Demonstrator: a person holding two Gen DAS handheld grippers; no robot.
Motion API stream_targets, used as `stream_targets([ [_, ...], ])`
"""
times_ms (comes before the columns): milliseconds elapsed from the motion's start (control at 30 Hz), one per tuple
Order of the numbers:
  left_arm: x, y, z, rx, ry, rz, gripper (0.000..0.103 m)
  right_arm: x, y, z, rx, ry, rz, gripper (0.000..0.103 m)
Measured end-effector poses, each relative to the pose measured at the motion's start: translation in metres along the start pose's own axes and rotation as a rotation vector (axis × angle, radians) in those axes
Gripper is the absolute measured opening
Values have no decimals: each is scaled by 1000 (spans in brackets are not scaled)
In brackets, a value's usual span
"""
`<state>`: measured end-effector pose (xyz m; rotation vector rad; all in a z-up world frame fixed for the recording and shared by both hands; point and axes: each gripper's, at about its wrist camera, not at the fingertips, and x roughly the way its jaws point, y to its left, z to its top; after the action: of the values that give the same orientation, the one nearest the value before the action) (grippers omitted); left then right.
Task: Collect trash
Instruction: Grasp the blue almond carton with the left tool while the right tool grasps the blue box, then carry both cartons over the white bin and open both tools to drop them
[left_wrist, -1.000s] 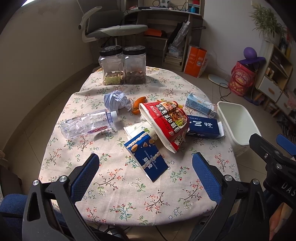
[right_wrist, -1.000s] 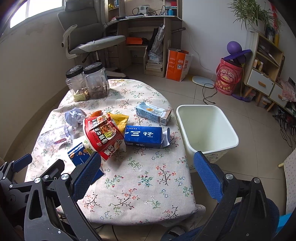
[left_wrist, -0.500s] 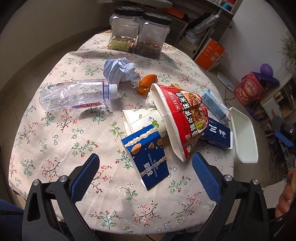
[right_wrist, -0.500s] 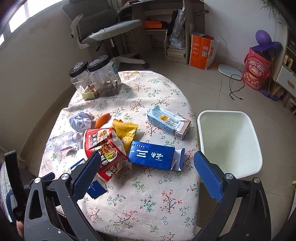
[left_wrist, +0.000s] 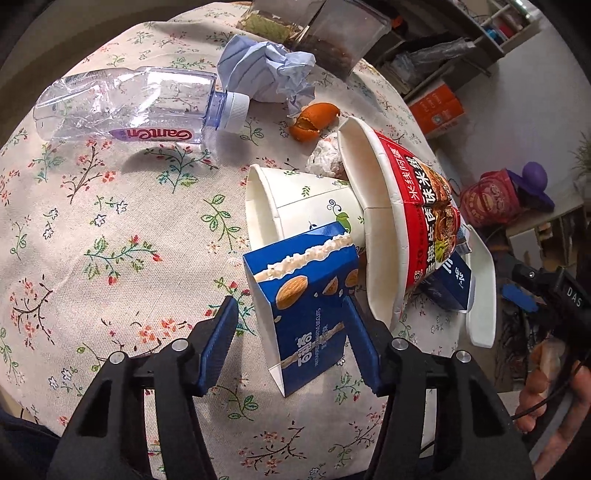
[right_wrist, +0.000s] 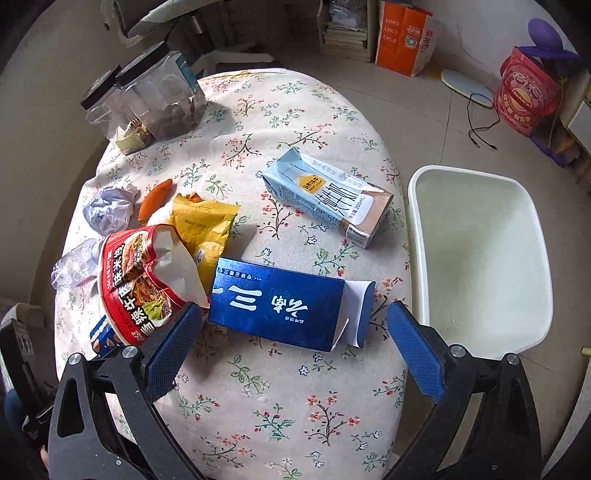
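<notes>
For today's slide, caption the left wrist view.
Left hand-held gripper open around almond biscuit box on cluttered floral table.

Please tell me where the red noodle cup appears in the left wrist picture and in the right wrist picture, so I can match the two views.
Left wrist view: the red noodle cup lies on its side right of centre, its open rim facing the camera, just beyond the almond biscuit box.
Right wrist view: it is at the left, crumpled, beside the dark blue box.
Shared landmark: the orange peel.
</notes>
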<state>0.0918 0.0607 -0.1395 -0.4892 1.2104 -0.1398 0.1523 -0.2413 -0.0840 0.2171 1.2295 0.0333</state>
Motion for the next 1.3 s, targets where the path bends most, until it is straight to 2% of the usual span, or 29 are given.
stream_targets([
  [100, 1, -2, -2, -2, 0, -12, 42, 10, -18, 1, 138, 32, 89, 96],
  [200, -3, -6, -1, 8, -17, -11, 29, 20, -20, 0, 181, 49, 125, 96],
  [300, -7, -12, -1, 48, -38, 15, 21, 28, -20, 0, 190, 59, 102, 93],
  [400, -13, -16, 0, 63, -54, 3, 13, 36, -23, 2, 204, 67, 97, 87],
  [467, -18, -17, -2, 68, -63, -8, 11, 41, -26, 2, 206, 71, 89, 84],
  [600, -27, -18, -2, 80, -83, -8, 7, 49, -24, 0, 188, 83, 43, 68],
  [667, -30, -16, -3, 75, -84, -11, 7, 51, -22, -1, 180, 81, 36, 66],
  [733, -34, -14, -6, 73, -89, -9, 6, 49, -19, -1, 165, 66, 38, 54],
  [800, -38, -13, -7, 75, -98, -4, 5, 44, -17, -2, 166, 46, 60, 19],
  [833, -39, -12, -7, 77, -104, 0, 5, 42, -17, -2, 166, 42, 73, 13],
  [867, -41, -11, -8, 78, -108, 1, 5, 40, -17, -3, 169, 44, 93, 13],
  [967, -45, -9, -6, 71, -117, -3, 5, 36, -17, -6, 174, 39, 109, 0],
  [1033, -48, -8, -6, 68, -123, -7, 4, 33, -19, -9, 181, 32, 116, 0],
  [1133, -53, -9, -6, 74, -135, -6, 5, 32, -21, -8, 185, 29, 80, 1],
  [1167, -54, -9, -6, 76, -138, -5, 4, 34, -23, -7, 193, 32, 65, 5],
  [1233, -55, -10, -6, 79, -140, -5, 4, 38, -27, -8, 214, 42, 63, 28],
  [1267, -55, -10, -6, 79, -141, -5, 4, 40, -27, -8, 216, 42, 54, 52],
  [1300, -55, -11, -6, 80, -141, -5, 4, 41, -26, -8, 206, 36, 33, 55],
])
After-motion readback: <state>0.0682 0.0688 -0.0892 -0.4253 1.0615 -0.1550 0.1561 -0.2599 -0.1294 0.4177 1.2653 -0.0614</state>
